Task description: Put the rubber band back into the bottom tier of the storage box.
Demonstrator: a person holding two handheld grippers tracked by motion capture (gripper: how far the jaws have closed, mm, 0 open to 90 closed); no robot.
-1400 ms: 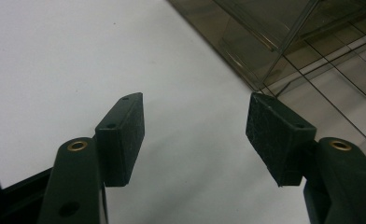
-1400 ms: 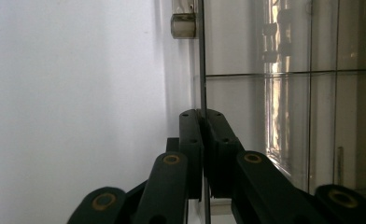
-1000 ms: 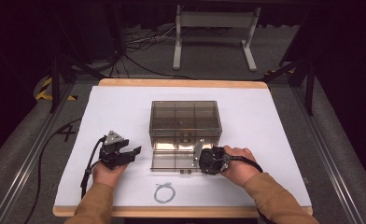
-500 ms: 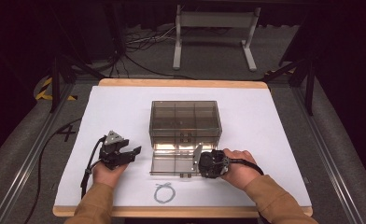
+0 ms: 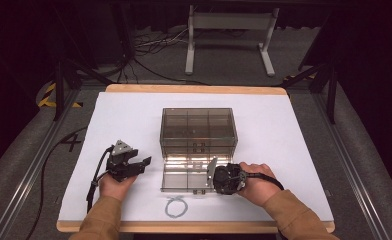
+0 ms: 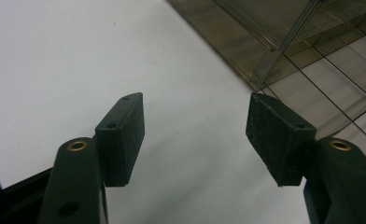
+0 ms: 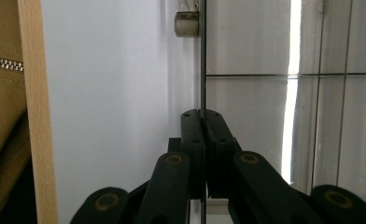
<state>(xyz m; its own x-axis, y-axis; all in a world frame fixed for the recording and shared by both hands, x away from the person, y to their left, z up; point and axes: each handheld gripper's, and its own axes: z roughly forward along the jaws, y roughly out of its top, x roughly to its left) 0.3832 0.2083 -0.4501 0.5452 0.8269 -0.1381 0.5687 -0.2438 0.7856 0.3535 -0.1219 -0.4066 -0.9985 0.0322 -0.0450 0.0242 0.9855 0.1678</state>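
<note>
I'm working in a lab-like recording space: a wood-edged table (image 5: 194,89) with a white top at the frame's centre, dark walls around, loose cables (image 5: 149,47) on grey carpet at upper left, a metal stand (image 5: 229,35) at top.

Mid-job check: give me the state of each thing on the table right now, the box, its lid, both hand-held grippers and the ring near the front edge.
Compartment box: upright on the white mat, open.
Lid: swung down toward the person, lying nearly flat, its edge pinched.
Right hand-held gripper: shut on the lid's edge.
Left hand-held gripper: open, holding nothing, beside the box corner.
Ring: lying flat on the mat, untouched.
</note>
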